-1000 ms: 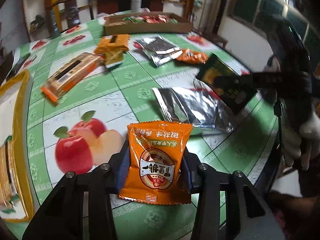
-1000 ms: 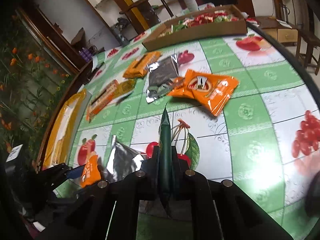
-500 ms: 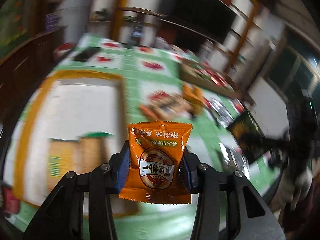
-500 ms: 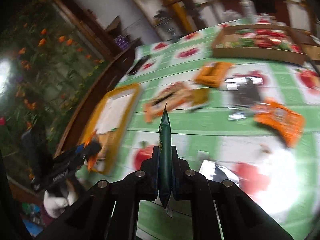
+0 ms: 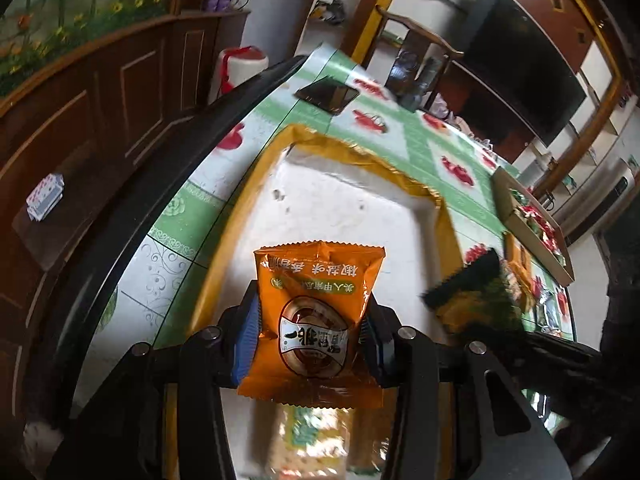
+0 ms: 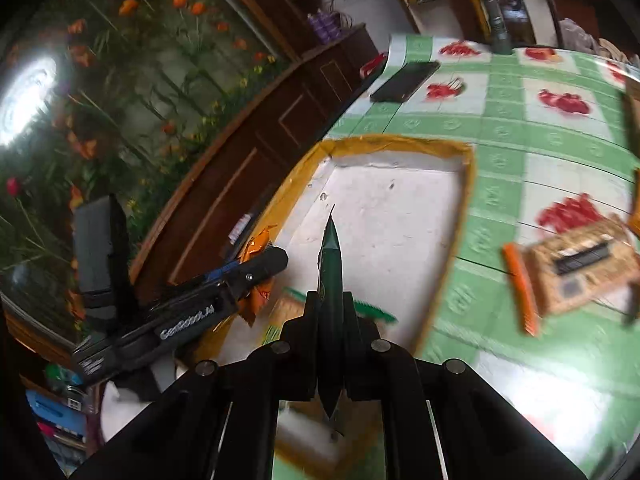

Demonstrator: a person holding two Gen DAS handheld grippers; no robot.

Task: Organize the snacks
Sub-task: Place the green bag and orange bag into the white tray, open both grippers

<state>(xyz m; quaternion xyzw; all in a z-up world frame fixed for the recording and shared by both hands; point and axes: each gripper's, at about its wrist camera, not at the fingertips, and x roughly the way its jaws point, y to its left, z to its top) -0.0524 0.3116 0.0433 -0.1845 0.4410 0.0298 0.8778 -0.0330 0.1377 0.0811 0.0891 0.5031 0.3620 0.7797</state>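
both views are looking forward along their own fingers, down and close over the yellow-rimmed tray (image 5: 256,184) (image 6: 466,184) at the counter (image 5: 416,136) (image 6: 520,128) edge. they are sharing the tray, the phone (image 5: 326,95) (image 6: 404,82) and the wooden cabinet (image 5: 100,92) (image 6: 256,136). the right view is also catching the left hand-held gripper (image 6: 260,268) from the side; the left view is catching the green packet (image 5: 474,300).

A lived-in home dining room is showing itself here — a round table (image 6: 520,128) wearing a green fruit-print cloth, a phone (image 6: 404,82) lying near its edge. Dark wooden panelling (image 5: 100,92) is curving alongside, a floral mural (image 6: 132,80) is covering the wall, and a wooden chair (image 5: 416,52) is standing before a dark television (image 5: 524,52) — domestic furnishings throughout.
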